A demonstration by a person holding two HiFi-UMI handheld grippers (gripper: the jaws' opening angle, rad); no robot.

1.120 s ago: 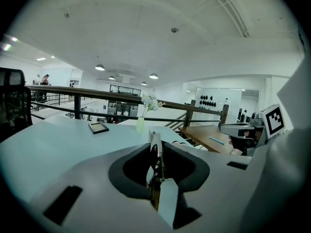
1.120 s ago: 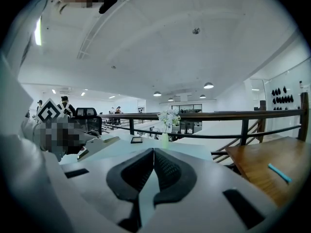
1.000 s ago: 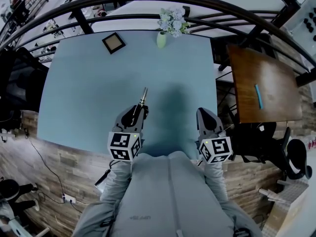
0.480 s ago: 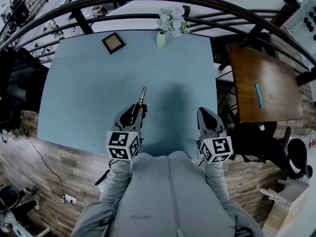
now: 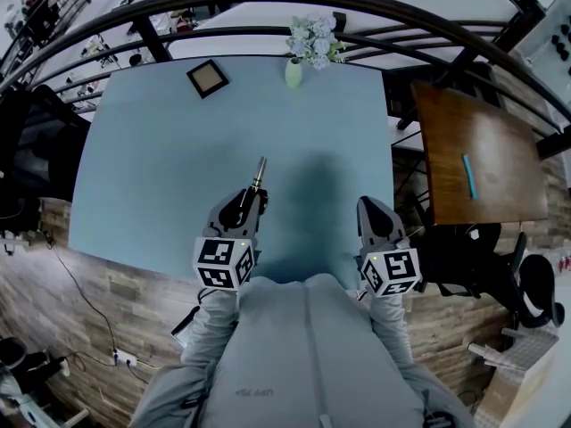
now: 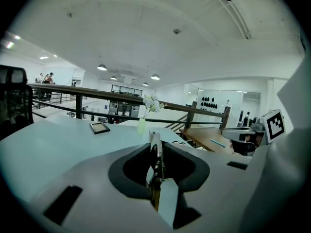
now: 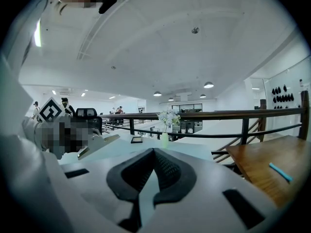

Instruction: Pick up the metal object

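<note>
The metal object (image 5: 259, 173) is a slim silvery rod. My left gripper (image 5: 252, 197) is shut on its near end, and the rod sticks forward past the jaws over the pale blue table (image 5: 161, 150). In the left gripper view the rod (image 6: 155, 144) stands clamped between the dark pads of the left gripper (image 6: 156, 152). My right gripper (image 5: 371, 207) hovers near the table's front right corner, shut, with nothing in it. The right gripper view shows its jaws (image 7: 152, 154) pressed together, and the rod (image 7: 104, 141) off to the left.
A small dark picture frame (image 5: 206, 78) lies at the table's far left. A pale vase of white flowers (image 5: 293, 71) stands at the far edge. A brown wooden table (image 5: 477, 150) with a blue pen (image 5: 467, 175) is to the right. A dark railing (image 5: 268, 3) runs behind.
</note>
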